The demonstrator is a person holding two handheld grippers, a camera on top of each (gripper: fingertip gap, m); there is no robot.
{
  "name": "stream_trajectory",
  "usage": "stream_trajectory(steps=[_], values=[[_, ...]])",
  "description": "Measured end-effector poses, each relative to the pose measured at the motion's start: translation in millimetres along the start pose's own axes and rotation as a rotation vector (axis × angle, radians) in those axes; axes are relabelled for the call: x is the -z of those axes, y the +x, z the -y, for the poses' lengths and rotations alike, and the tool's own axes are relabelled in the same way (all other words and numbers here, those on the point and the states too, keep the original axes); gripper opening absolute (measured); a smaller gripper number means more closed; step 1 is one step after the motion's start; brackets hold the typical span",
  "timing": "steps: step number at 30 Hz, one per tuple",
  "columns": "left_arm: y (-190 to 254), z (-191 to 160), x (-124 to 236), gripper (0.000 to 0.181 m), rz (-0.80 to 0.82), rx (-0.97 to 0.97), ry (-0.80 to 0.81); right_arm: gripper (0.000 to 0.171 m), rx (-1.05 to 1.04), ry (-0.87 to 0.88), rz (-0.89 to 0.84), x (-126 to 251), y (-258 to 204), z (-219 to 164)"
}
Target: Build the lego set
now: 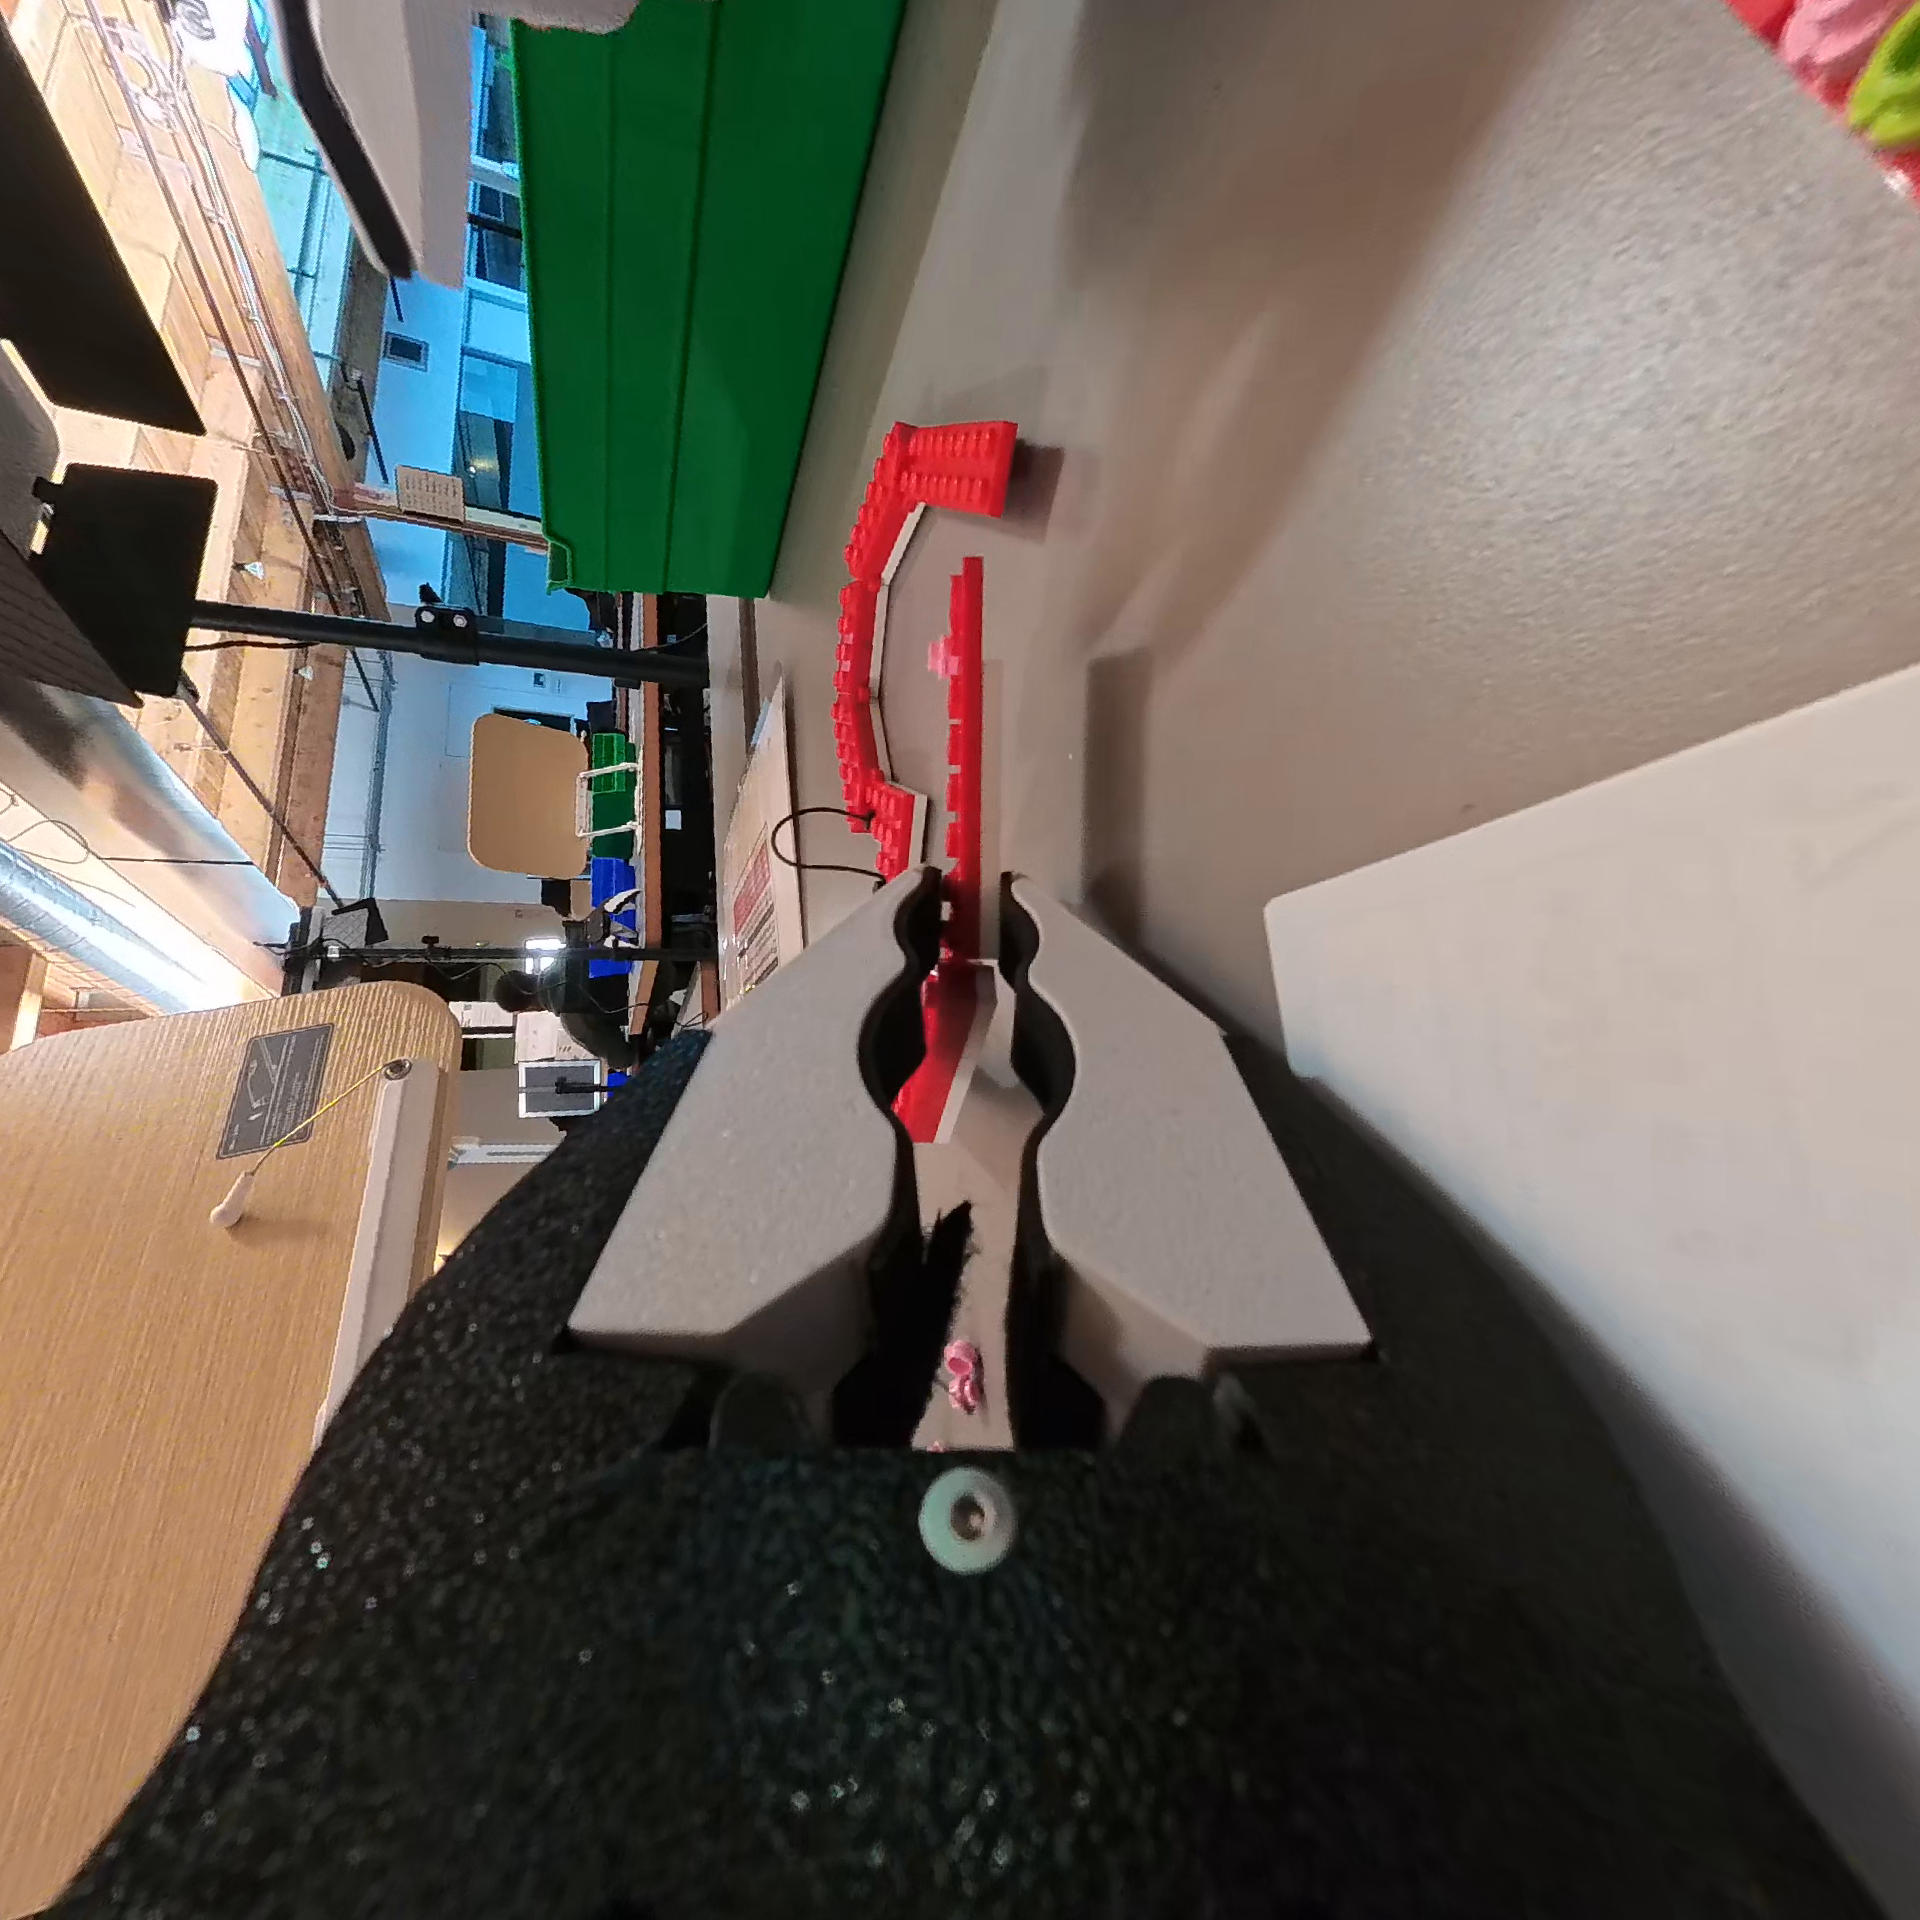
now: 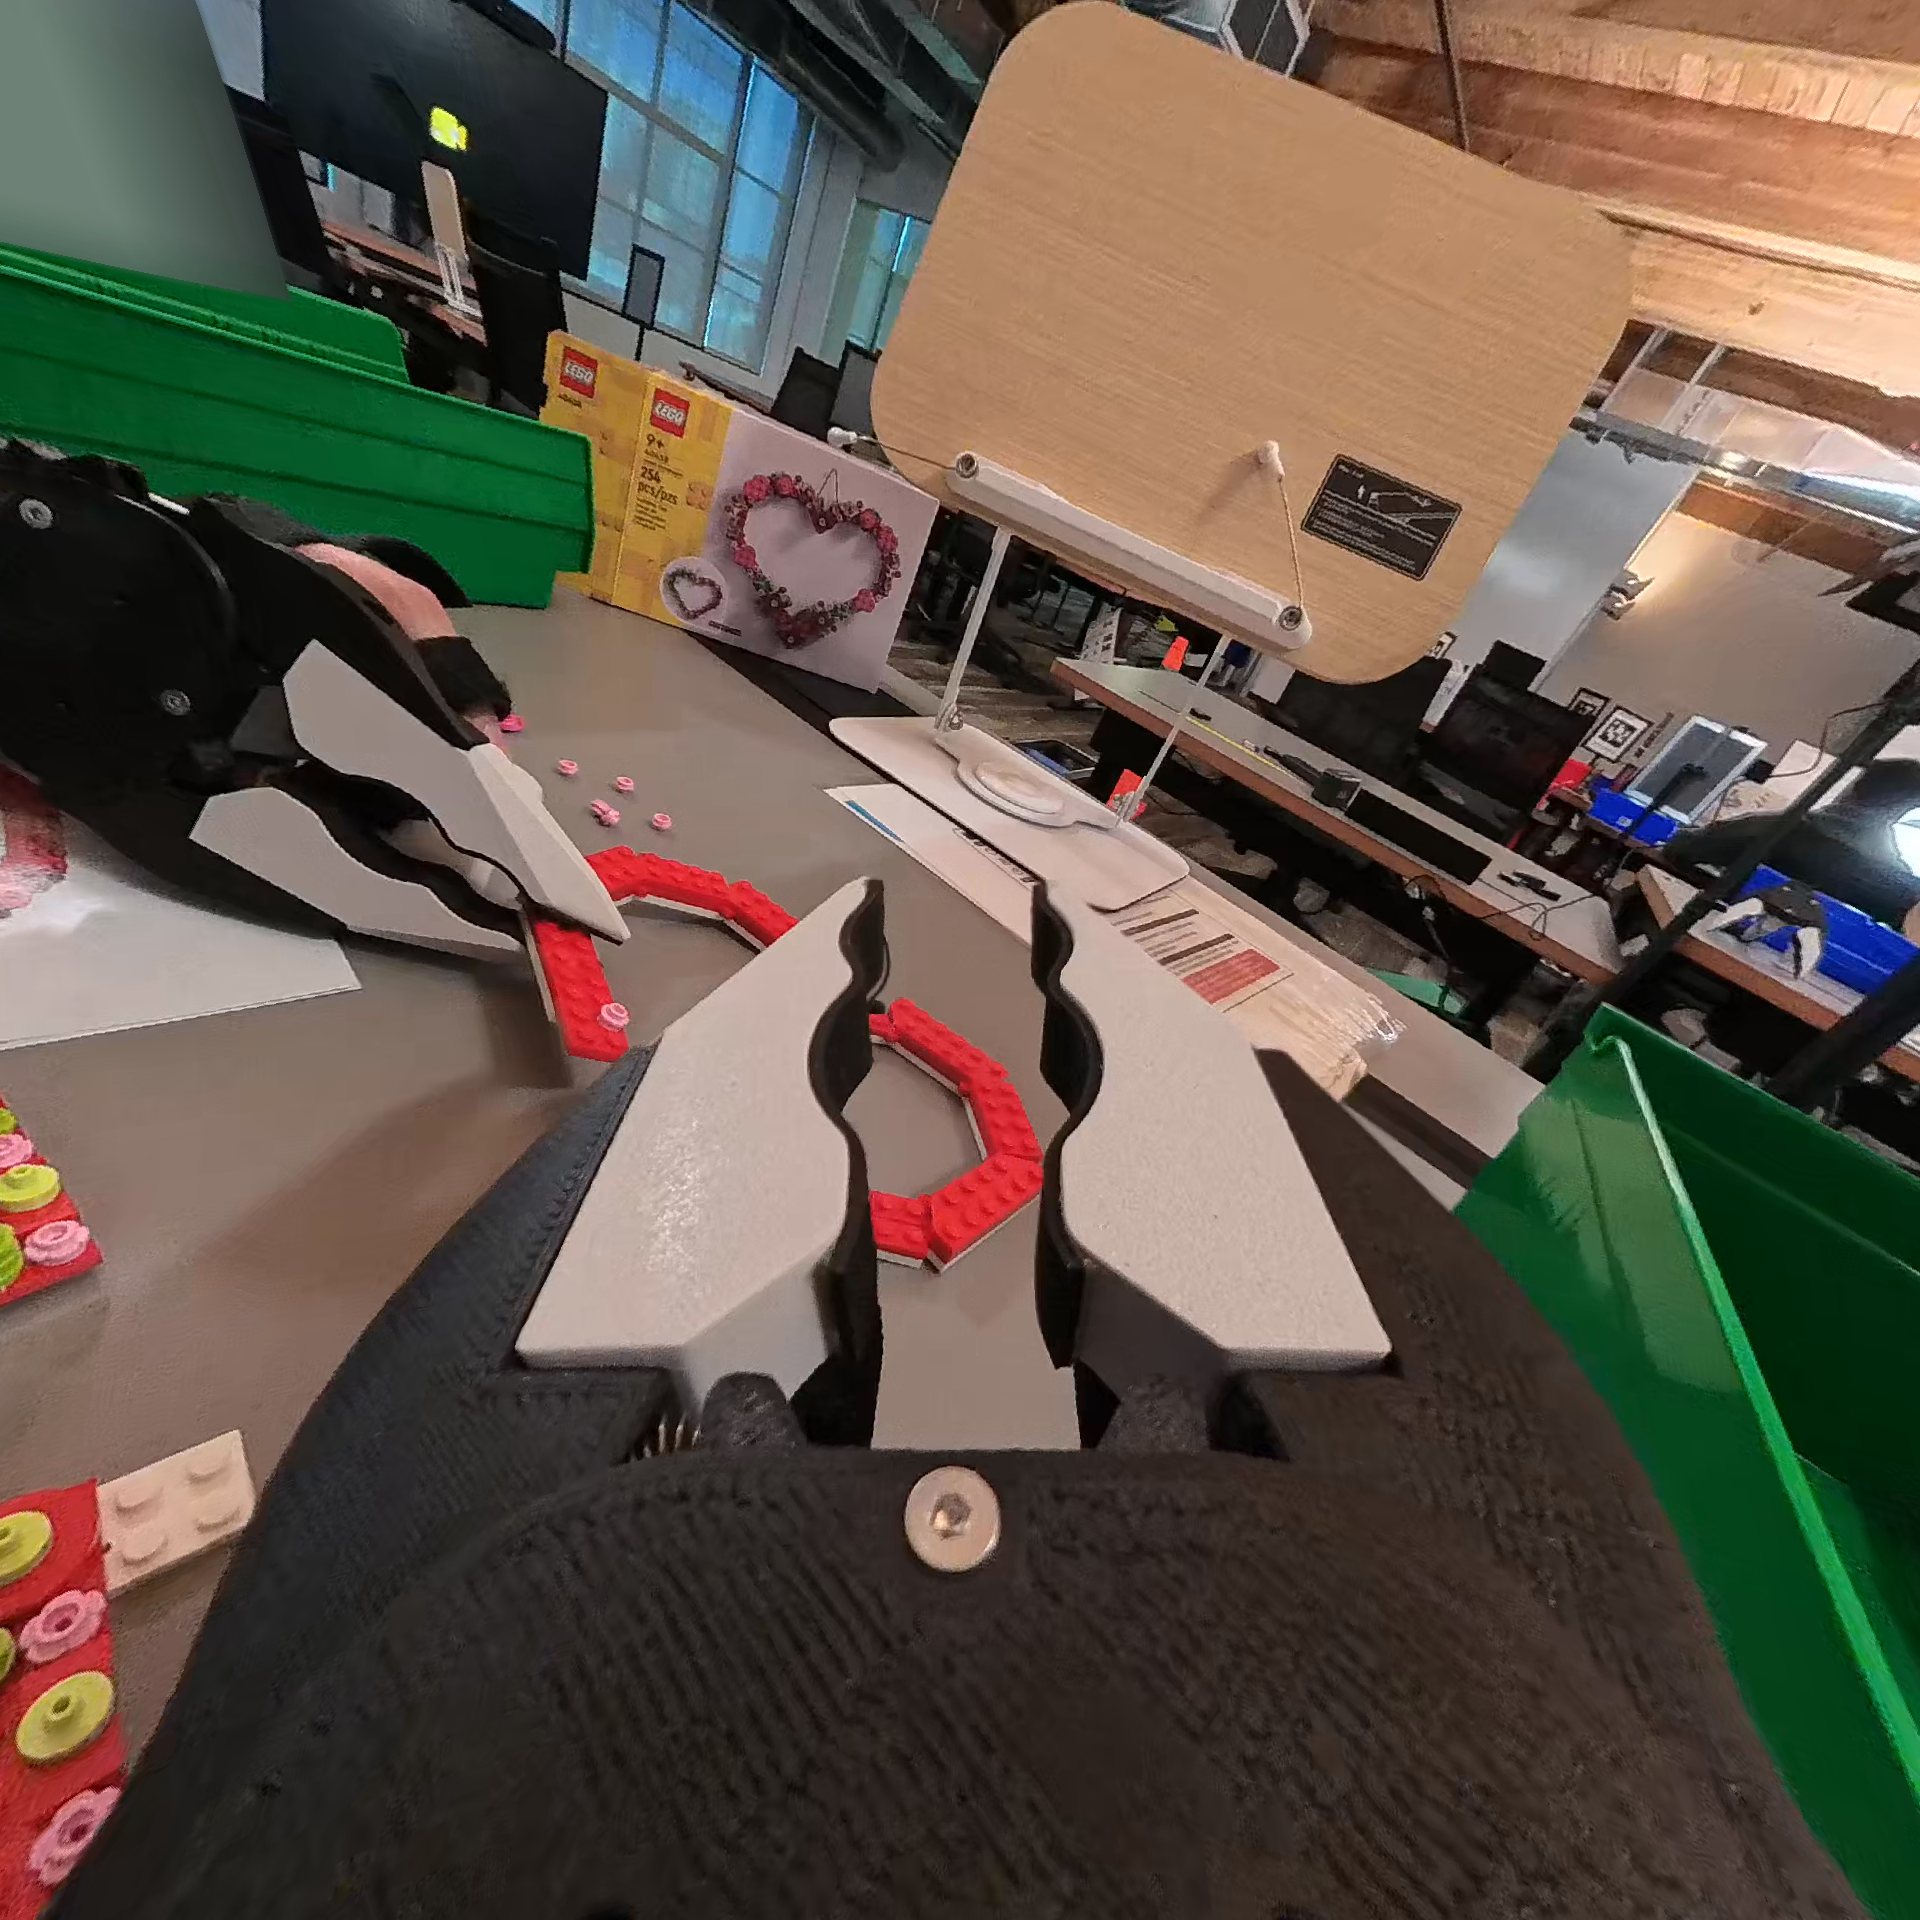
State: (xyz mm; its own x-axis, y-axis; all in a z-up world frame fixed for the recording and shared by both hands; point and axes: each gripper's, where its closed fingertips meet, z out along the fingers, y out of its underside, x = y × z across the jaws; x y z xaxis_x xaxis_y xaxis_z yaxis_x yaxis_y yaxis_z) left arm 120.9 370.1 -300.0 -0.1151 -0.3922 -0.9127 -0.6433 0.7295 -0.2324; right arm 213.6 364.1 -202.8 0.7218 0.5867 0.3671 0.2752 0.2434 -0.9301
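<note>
A red heart frame (image 2: 977, 1132) lies flat on the table (image 2: 312, 1143); your left gripper (image 1: 971, 894) pinches its edge, likely steadying it; your right gripper (image 2: 956, 914) hovers above the frame, jaws apart, empty; pink studs (image 2: 623, 800) lie beyond the frame.

Glossy studded red plastic frame (image 2: 966, 1174), matt grey tabletop (image 2: 364, 1143), wood-grain board (image 2: 1247, 312), rough black housing (image 2: 935, 1714)

Red frame (image 2: 977, 1174), pink flowers (image 2: 613, 800)
</note>
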Motion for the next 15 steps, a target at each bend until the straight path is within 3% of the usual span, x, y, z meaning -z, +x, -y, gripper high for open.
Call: stream_trajectory(steps=[9,15], values=[[3,0,-1,0.008,-0.006,-0.038,-0.011,0.027,-0.020,-0.097,0.142,-15,-14,10],[5,3,-1,0.007,0.003,-0.090,-0.023,0.022,-0.077,-0.188,0.379,-58,-36,29]])
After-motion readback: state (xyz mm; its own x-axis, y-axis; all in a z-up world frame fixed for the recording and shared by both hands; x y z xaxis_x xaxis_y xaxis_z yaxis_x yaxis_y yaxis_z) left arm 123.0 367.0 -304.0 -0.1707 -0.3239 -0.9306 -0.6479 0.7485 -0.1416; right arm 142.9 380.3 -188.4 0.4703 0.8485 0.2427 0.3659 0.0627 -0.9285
